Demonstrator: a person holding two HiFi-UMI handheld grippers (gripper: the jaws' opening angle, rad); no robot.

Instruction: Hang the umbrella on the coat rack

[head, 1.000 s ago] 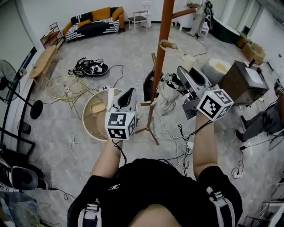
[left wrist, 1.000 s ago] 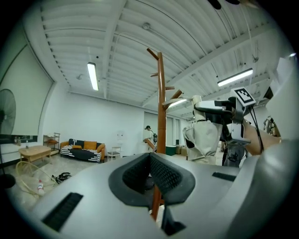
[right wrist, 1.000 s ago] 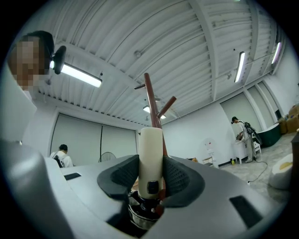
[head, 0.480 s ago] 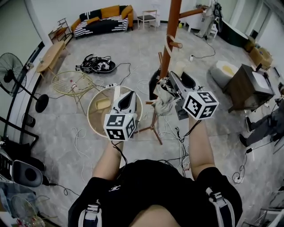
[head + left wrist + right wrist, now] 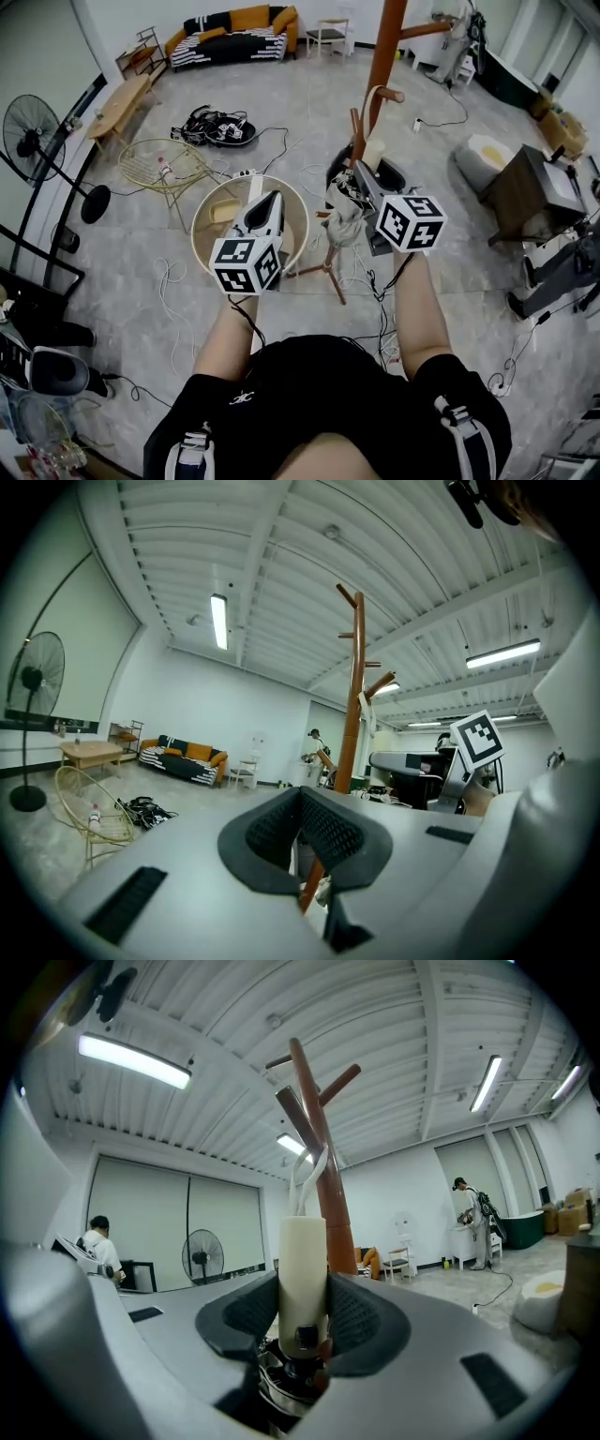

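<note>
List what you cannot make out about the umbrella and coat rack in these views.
- Head view: the coat rack's top is cut off by the upper edge.
- Right gripper view: the canopy is hidden below the right tool, which is shut on the handle.
- Any view: whether the strap sits over a peg; it is too thin against the pole.
- Left gripper view: the rack's base is hidden behind the left tool.

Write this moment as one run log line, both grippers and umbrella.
left gripper: jaws shut, empty | right gripper: jaws shut on umbrella handle | strap: up at coat rack peg
</note>
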